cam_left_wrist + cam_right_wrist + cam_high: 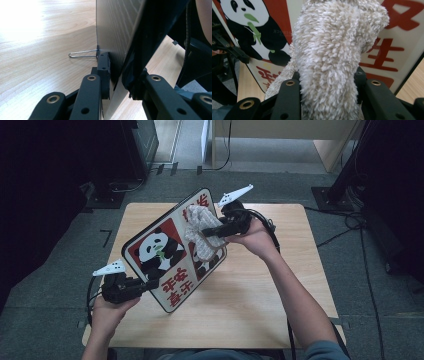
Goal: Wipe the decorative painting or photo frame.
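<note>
- The left tongs (150,285) are clamped on the near lower edge of the panda board (165,252), one jaw on each face.
- The board stands tilted on the worktop (250,310); its long axis runs from the near left to the far right, printed face towards the right hand.
- A wire clip (82,53) juts from its plain back.
- The right tongs (202,232) grip a fluffy cream cloth (202,227), pressed against the board's face.
</note>
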{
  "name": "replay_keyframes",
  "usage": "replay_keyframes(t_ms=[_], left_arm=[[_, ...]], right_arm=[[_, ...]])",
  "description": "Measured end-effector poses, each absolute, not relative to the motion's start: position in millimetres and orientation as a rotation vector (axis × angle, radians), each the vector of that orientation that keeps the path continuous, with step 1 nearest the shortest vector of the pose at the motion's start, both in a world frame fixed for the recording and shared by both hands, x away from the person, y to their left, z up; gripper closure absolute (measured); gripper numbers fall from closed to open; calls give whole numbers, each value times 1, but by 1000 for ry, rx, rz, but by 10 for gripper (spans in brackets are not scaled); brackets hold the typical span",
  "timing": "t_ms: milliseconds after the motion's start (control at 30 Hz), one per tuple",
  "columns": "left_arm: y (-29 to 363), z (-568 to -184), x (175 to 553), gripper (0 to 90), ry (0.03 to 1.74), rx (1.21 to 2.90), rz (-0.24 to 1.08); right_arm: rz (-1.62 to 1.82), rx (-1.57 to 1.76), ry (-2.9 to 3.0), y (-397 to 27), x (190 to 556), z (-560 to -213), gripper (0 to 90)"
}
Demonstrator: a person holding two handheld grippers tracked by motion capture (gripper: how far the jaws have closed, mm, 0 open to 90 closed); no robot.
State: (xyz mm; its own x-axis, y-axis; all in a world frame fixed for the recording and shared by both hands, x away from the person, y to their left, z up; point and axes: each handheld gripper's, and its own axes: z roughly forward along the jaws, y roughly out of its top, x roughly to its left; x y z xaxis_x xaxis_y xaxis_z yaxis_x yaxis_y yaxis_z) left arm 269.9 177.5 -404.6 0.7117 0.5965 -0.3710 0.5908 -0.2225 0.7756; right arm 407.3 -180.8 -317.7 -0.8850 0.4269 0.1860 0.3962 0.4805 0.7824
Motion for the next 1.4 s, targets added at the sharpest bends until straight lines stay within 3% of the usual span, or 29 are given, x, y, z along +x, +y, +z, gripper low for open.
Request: replay_keyframes(t_ms=[1400], left_arm=[[177, -404, 269, 751, 912, 1909, 21]], right_arm=[[1427, 763, 2706, -186, 400, -362, 634]])
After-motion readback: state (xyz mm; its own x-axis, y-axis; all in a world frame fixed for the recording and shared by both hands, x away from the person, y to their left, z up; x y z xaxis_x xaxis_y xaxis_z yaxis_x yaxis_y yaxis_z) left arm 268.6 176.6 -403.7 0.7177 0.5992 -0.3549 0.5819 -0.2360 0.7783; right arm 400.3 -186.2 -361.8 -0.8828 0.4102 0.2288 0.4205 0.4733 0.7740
